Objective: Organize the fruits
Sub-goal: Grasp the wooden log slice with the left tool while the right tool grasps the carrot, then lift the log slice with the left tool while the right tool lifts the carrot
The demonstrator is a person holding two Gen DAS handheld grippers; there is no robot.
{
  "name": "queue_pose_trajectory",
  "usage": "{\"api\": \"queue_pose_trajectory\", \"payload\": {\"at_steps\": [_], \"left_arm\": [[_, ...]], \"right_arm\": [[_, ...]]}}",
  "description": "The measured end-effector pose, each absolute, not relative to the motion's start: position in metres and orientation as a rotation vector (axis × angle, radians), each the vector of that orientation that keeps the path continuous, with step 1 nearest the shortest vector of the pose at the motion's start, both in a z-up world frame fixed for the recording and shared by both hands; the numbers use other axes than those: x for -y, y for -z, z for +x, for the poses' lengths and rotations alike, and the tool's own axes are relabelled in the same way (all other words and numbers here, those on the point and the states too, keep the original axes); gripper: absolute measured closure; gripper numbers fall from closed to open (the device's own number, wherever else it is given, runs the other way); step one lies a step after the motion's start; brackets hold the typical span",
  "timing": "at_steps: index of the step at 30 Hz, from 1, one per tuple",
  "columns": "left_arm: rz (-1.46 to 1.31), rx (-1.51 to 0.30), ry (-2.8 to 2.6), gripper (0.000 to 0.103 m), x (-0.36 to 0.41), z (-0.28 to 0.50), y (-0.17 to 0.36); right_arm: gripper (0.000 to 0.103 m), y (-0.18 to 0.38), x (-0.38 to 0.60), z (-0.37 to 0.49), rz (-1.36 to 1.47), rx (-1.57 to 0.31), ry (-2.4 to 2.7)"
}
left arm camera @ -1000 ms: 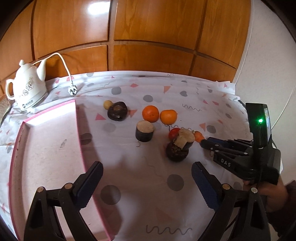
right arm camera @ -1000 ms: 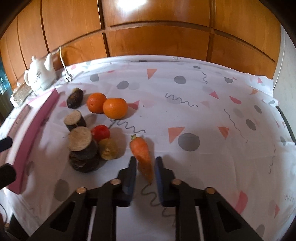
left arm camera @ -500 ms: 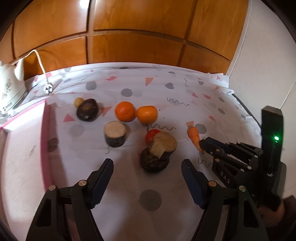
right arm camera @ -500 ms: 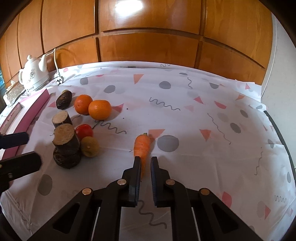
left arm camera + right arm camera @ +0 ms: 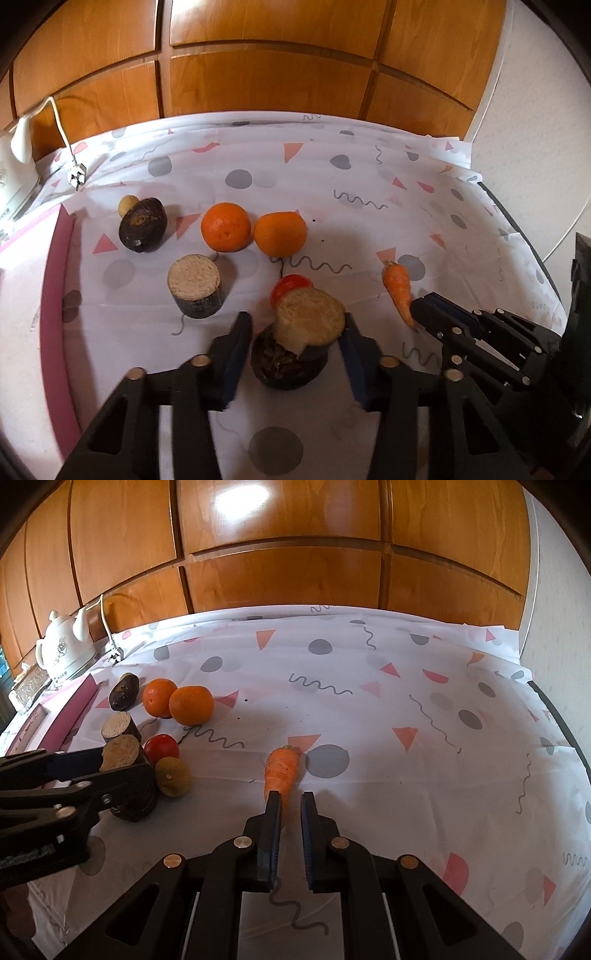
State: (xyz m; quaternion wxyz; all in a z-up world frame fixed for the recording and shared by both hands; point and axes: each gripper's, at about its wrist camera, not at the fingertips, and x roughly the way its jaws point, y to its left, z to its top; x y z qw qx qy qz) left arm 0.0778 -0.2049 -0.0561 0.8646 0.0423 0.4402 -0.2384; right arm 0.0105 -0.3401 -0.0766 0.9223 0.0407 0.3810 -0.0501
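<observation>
A pale-faced cut root piece (image 5: 308, 319) leans on a dark lump (image 5: 284, 369). My left gripper (image 5: 295, 321) straddles this stack with its jaws closing. The right pad touches the pale piece, and a thin gap shows at the left pad. A red tomato (image 5: 290, 286) sits just behind the stack. My right gripper (image 5: 291, 798) is shut on the thin tip of the carrot (image 5: 282, 770), which lies on the cloth. Two oranges (image 5: 226, 227) (image 5: 280, 233), another cut piece (image 5: 195, 284) and a dark root (image 5: 143, 224) lie farther back.
A pink tray (image 5: 55, 295) runs along the left side. A white kettle (image 5: 64, 653) with cord and plug (image 5: 77, 178) stands at the back left. A brownish round fruit (image 5: 173, 776) rests beside the stack. Wooden panels back the table, and patterned cloth stretches to the right.
My left gripper came forward from beside the tray to the stacked root pieces, and its jaws narrowed around them. My right gripper's fingers closed on the carrot tip.
</observation>
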Motion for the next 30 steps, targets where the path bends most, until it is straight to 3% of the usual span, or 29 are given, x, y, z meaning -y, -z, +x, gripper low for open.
{"api": "queue_pose_trajectory", "payload": {"at_steps": [2,8,9,10,20,24,27,30], "left_arm": [[0.083,-0.902,0.506,0.068,0.203,0.076,0.055],[0.049,-0.892,0.51,0.069,0.191,0.07,0.053],[0.048,-0.889,0.51,0.069,0.188,0.068,0.053],[0.046,-0.883,0.507,0.068,0.185,0.066,0.052],[0.013,-0.868,0.462,0.069,0.153,0.057,0.048],[0.012,-0.877,0.45,0.069,0.145,0.055,0.05],[0.008,-0.871,0.44,0.069,0.14,0.053,0.048],[0.004,-0.86,0.432,0.069,0.135,0.052,0.044]], "right_arm": [[0.093,0.077,0.34,0.011,0.083,-0.783,0.103],[0.093,0.078,0.335,0.013,0.059,-0.796,0.082],[0.091,0.078,0.333,0.014,0.058,-0.799,0.071],[0.083,0.082,0.331,0.017,0.067,-0.827,0.036],[0.083,0.081,0.321,0.022,0.026,-0.842,0.066],[0.076,0.078,0.326,0.025,0.07,-0.858,0.072],[0.077,0.078,0.322,0.032,0.051,-0.871,0.092],[0.086,0.08,0.316,0.031,0.017,-0.862,0.09]]}}
